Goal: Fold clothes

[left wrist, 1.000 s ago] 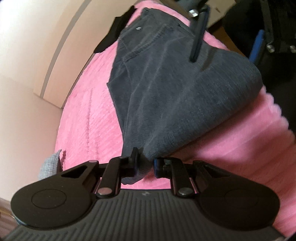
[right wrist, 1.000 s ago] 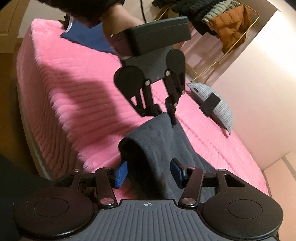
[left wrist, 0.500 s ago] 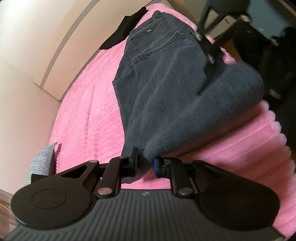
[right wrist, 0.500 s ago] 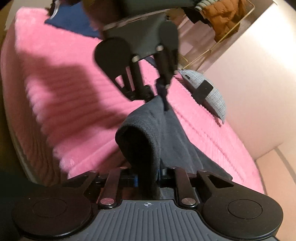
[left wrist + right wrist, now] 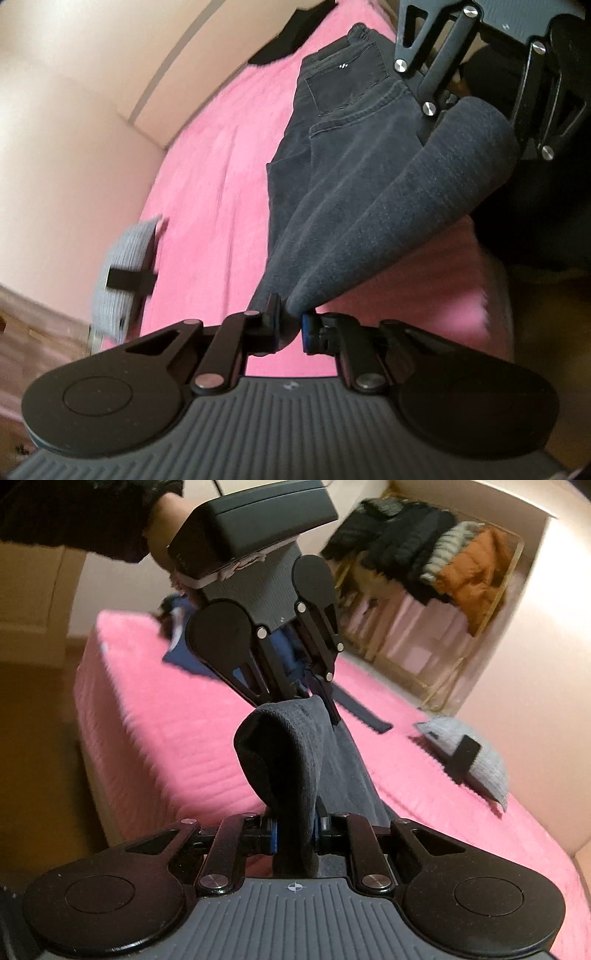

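Dark grey jeans (image 5: 332, 166) lie lengthwise on a pink bedcover (image 5: 214, 177), back pocket and waistband at the far end. The folded leg end hangs lifted off the bed between both grippers. My left gripper (image 5: 290, 325) is shut on one corner of that fold. At the top right of the same view, my right gripper (image 5: 480, 122) pinches the other corner. In the right wrist view the jeans (image 5: 295, 760) arch upward from my right gripper (image 5: 293, 834), which is shut on the cloth. The left gripper (image 5: 314, 705) holds the far side, with a person's hand above it.
A grey pillow (image 5: 125, 273) with a black object on it lies by the wall. A black garment (image 5: 291, 37) sits at the bed's far end, a blue garment (image 5: 192, 657) at the other. A clothes rack (image 5: 424, 572) stands beyond. The bed edge (image 5: 110, 757) drops to the floor.
The right gripper went from open around the fold to shut on it. Both grippers then rose, lifting the folded leg end off the bed and carrying it toward the waistband.
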